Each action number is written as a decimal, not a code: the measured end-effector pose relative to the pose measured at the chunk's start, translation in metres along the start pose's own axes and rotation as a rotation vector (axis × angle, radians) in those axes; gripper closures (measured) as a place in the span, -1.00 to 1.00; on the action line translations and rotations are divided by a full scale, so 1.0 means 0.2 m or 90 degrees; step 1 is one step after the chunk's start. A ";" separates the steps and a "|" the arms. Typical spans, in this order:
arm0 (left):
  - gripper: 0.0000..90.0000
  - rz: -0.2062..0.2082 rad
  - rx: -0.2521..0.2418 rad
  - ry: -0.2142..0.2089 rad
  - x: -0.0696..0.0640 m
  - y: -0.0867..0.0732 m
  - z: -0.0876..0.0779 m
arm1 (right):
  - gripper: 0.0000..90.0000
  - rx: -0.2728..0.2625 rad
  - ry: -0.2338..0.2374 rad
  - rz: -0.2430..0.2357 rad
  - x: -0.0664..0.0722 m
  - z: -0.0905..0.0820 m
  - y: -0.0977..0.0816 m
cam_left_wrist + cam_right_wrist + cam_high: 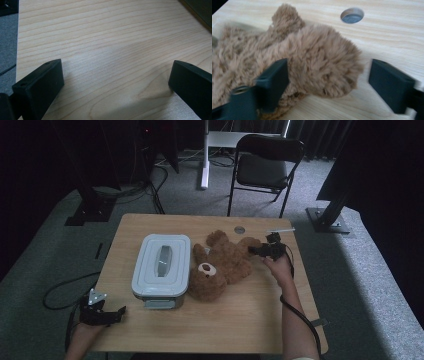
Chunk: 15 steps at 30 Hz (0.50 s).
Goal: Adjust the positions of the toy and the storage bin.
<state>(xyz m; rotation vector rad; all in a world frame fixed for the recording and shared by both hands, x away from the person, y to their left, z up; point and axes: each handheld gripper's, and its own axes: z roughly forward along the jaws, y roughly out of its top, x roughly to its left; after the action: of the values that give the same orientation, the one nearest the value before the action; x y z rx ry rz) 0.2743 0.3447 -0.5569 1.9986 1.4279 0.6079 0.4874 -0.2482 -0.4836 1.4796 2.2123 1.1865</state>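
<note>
Wooden table (240, 320) is seen with the left gripper (120, 310) held wide over bare wood at its near left corner, a lidded grey box (161, 265) left of centre, and the brown teddy bear (222, 265) lying beside it, its far-right paw bracketed, ungripped, by the right gripper (251, 251).

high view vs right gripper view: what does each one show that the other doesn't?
High view alone: the grey lidded box, the bear's face, the folding chair, the left gripper at the table's near left corner.

Right gripper view alone: close up, the right gripper has its jaws on either side of one furry limb; one jaw touches the fur, the other stands clear of it.

Both: the teddy bear, the wooden table and its round hole.
</note>
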 end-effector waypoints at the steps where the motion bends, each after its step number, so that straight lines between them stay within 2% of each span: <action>1: -0.99 0.000 0.000 0.000 0.00 0.00 0.00 | 0.07 0.001 0.010 -0.006 0.00 0.00 -0.01; 4: -0.99 0.000 0.000 0.000 0.00 0.00 0.00 | 0.48 -0.008 -0.002 -0.028 0.01 -0.02 -0.03; 6: -0.99 0.000 0.000 0.000 0.00 0.00 0.00 | 0.63 -0.007 0.000 -0.029 0.02 -0.04 -0.04; 9: -0.99 0.000 0.000 0.000 0.00 0.00 0.00 | 0.69 -0.003 -0.007 -0.055 0.05 -0.08 -0.07; 15: -0.99 -0.002 0.000 0.001 0.00 0.00 0.00 | 0.71 -0.017 -0.017 -0.080 0.08 -0.20 -0.17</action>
<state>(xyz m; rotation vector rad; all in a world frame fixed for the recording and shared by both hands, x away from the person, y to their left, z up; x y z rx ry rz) 0.2742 0.3445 -0.5569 1.9965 1.4316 0.6087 0.4337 -0.2602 -0.4779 1.3161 2.2268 1.1455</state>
